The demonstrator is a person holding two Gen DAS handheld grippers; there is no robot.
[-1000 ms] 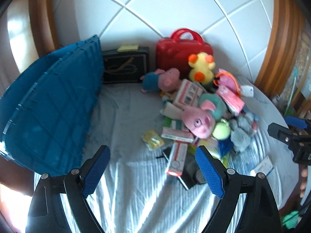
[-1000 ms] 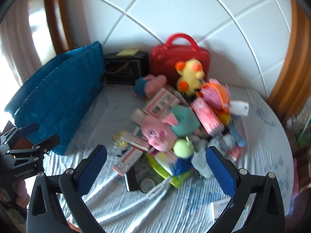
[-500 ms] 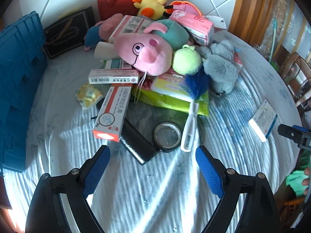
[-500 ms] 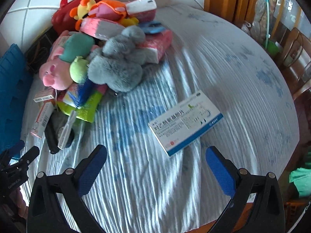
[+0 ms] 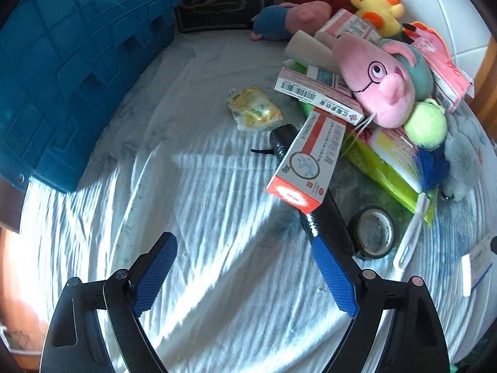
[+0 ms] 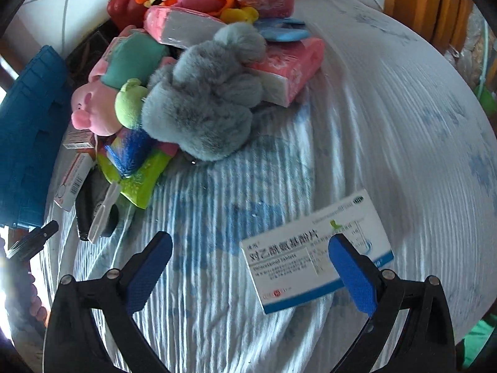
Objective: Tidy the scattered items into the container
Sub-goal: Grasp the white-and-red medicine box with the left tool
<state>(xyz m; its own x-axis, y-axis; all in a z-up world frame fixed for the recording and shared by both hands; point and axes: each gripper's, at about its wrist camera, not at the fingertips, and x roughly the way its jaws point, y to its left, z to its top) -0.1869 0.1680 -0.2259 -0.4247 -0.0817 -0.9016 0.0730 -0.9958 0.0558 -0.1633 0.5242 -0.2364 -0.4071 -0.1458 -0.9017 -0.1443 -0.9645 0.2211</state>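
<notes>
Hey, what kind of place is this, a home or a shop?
Most likely a home: a round table under a striped cloth, heaped with plush toys like the pink pig, beside a white tiled wall.

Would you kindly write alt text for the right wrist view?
The open right gripper hovers low over a white-and-blue medicine box lying alone on the striped cloth. Behind it to the left sits a pile with a grey plush toy, pink tissue packs and a pink pig plush.

blue crate (image 5: 71,71), pink pig (image 5: 377,84), striped cloth (image 5: 202,217)
</notes>
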